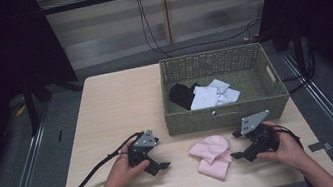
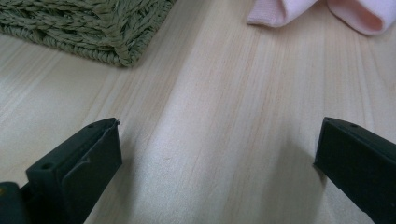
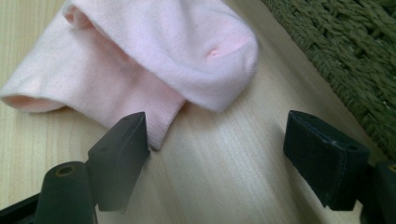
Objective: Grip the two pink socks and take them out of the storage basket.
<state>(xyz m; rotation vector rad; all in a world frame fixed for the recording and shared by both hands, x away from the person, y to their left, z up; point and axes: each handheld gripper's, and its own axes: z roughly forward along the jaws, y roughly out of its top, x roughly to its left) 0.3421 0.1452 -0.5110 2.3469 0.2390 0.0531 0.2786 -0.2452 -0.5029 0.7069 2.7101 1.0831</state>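
The pink socks (image 1: 212, 156) are lying near the table's (image 1: 107, 113) front edge, just before the basket (image 1: 228, 114), looking soft, light and floppy. Both the right gripper (image 1: 235, 155) and left gripper (image 1: 165, 165) are gaping, holding nothing; pinching the folded cuff edge is probably surest.

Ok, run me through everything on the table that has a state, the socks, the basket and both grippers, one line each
pink socks: folded together, flat on the table, outside the basket, not gripped
basket: upright, no lid, partly filled
black sock: lying in the basket
white socks: lying in the basket beside the black one
left gripper: open, holding nothing, over bare wood
right gripper: open, holding nothing, one jaw at the pink socks' edge
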